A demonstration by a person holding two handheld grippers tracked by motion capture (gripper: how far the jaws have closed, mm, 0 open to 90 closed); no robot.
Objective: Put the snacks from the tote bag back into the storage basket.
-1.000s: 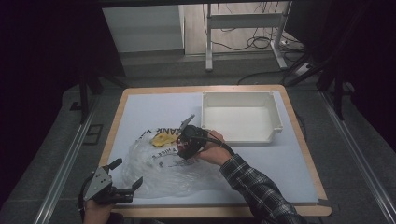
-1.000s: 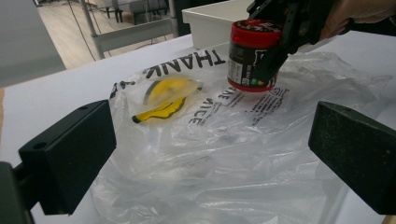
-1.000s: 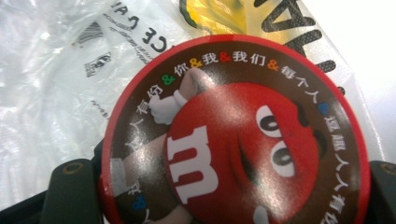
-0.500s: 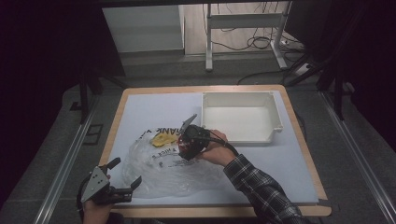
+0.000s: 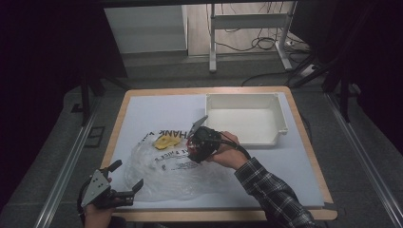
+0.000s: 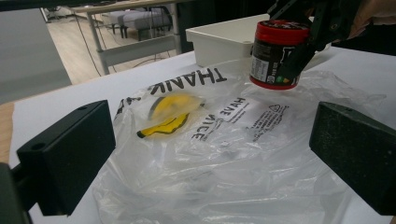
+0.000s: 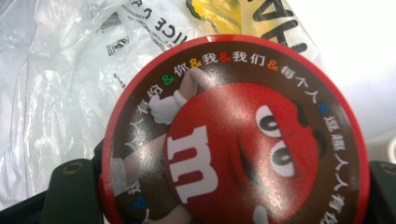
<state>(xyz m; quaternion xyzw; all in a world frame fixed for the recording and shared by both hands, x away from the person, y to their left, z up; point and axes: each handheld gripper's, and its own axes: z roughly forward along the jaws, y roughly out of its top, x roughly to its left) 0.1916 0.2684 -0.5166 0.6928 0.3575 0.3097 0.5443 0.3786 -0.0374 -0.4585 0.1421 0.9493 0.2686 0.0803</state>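
Observation:
A small jar with a red lid and a dark label hangs just above a crumpled clear plastic bag. My right gripper is shut on the jar, one jaw on each side. Printed black letters cover the bag, and a yellow item lies inside it near its far edge. My left gripper stands open at the table's front left corner, just short of the bag's near edge. Nothing is between its jaws.
A white plastic tray sits at the back right of the table, a short way beyond the jar. A white mat covers the wooden tabletop. Dark floor and metal rails surround the table.
My right gripper has edged a little to the right and up with the jar in it. The left gripper has kept still and open.

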